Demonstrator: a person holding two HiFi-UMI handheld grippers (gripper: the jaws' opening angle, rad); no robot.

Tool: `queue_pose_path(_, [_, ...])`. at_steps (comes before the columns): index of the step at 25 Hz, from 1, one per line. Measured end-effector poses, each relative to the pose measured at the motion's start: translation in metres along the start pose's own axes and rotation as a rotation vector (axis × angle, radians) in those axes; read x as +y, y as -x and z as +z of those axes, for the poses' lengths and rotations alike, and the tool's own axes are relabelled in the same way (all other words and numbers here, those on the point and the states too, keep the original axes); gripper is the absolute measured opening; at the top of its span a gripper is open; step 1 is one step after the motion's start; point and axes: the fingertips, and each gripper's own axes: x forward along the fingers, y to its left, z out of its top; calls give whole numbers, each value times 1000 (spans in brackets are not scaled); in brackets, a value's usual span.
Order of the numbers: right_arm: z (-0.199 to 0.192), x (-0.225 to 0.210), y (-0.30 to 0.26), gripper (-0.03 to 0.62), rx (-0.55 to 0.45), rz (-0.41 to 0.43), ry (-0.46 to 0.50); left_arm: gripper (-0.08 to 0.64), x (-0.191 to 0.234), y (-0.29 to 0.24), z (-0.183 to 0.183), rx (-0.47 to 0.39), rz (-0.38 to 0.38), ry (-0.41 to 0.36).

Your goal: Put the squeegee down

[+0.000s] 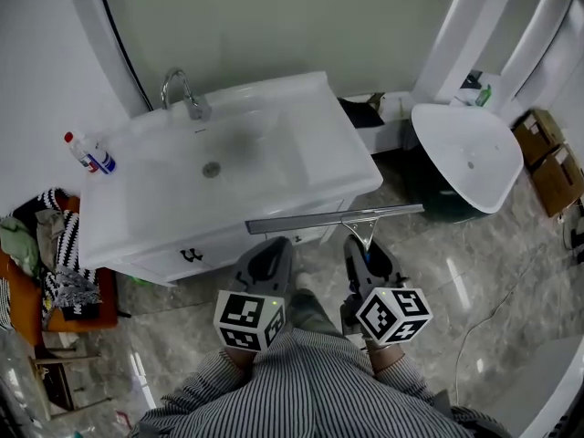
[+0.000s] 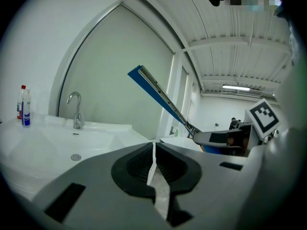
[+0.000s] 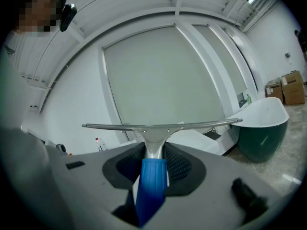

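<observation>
The squeegee (image 1: 333,217) has a long metal blade and a blue handle (image 3: 151,186). My right gripper (image 1: 360,243) is shut on that handle, with the blade level across its front (image 3: 163,126). The blade hangs just off the front edge of the white sink cabinet (image 1: 310,153). In the left gripper view the squeegee (image 2: 158,92) slants up to the left. My left gripper (image 1: 274,245) sits beside the right one, and its jaws (image 2: 153,147) are shut with nothing between them.
A chrome faucet (image 1: 187,94) stands at the back of the sink, and a spray bottle (image 1: 88,151) on its left corner. To the right is a white freestanding basin (image 1: 465,153), with cardboard boxes (image 1: 547,158) beyond. Clothes (image 1: 50,254) are piled at the left.
</observation>
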Motion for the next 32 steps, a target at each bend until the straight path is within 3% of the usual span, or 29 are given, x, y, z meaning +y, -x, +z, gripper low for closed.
queue_pose_path(20, [93, -63, -168, 120, -5, 65, 35, 28, 66, -161, 78, -41, 62, -13])
queue_pose_path(32, [120, -92, -233, 120, -7, 123, 57, 28, 87, -229, 98, -70, 90, -20])
